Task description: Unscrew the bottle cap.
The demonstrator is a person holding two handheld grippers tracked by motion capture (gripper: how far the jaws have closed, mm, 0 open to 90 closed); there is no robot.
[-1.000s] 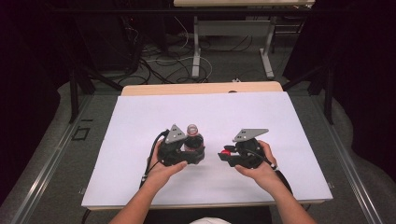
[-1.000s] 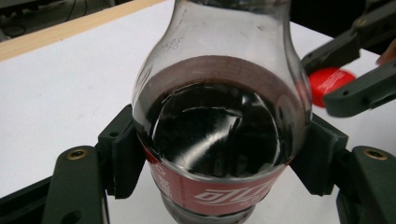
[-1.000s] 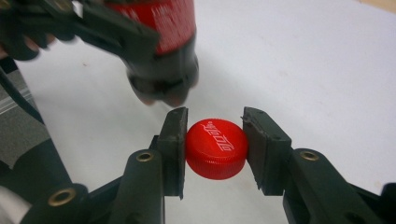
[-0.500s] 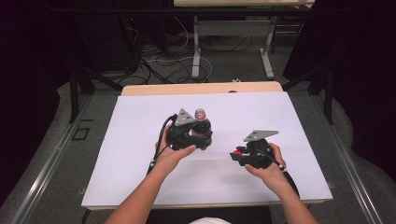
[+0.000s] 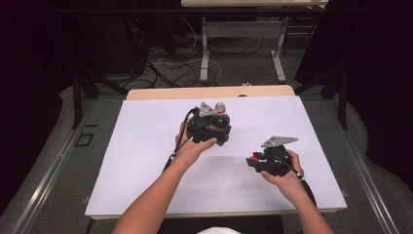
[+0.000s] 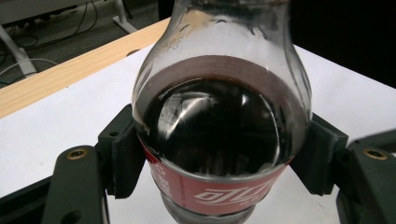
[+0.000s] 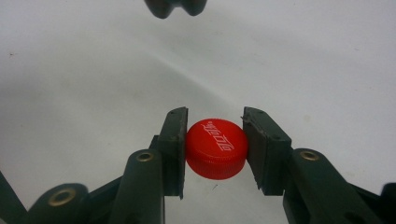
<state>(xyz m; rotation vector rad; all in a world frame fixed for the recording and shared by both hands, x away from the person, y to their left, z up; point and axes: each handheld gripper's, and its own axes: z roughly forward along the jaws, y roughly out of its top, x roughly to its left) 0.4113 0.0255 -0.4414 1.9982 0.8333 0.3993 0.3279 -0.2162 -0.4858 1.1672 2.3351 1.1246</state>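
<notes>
A clear cola bottle (image 6: pixel 219 135) with dark drink and a red label is clamped between the pads of my left gripper (image 6: pixel 219 158). In the high view that left gripper (image 5: pixel 214 127) is held above the middle of the white table top (image 5: pixel 146 146), with the open bottle neck (image 5: pixel 220 107) rising behind it. My right gripper (image 7: pixel 215 149) is shut on a red bottle cap (image 7: pixel 217 148), its pads pressing both sides. In the high view the right gripper (image 5: pixel 255 161) with the cap (image 5: pixel 253 159) sits low at the right front of the table.
A wooden strip (image 5: pixel 209 91) edges the far side of the white top. Beyond it stand table legs (image 5: pixel 204 48) and loose cables (image 5: pixel 160 58) on the floor. A dark shape (image 7: pixel 175 7) shows at the top edge of the right gripper view.
My left gripper has carried the bottle away from the person and to the right. My right gripper has drifted right and toward the front edge with the cap. The gap between them has widened.
</notes>
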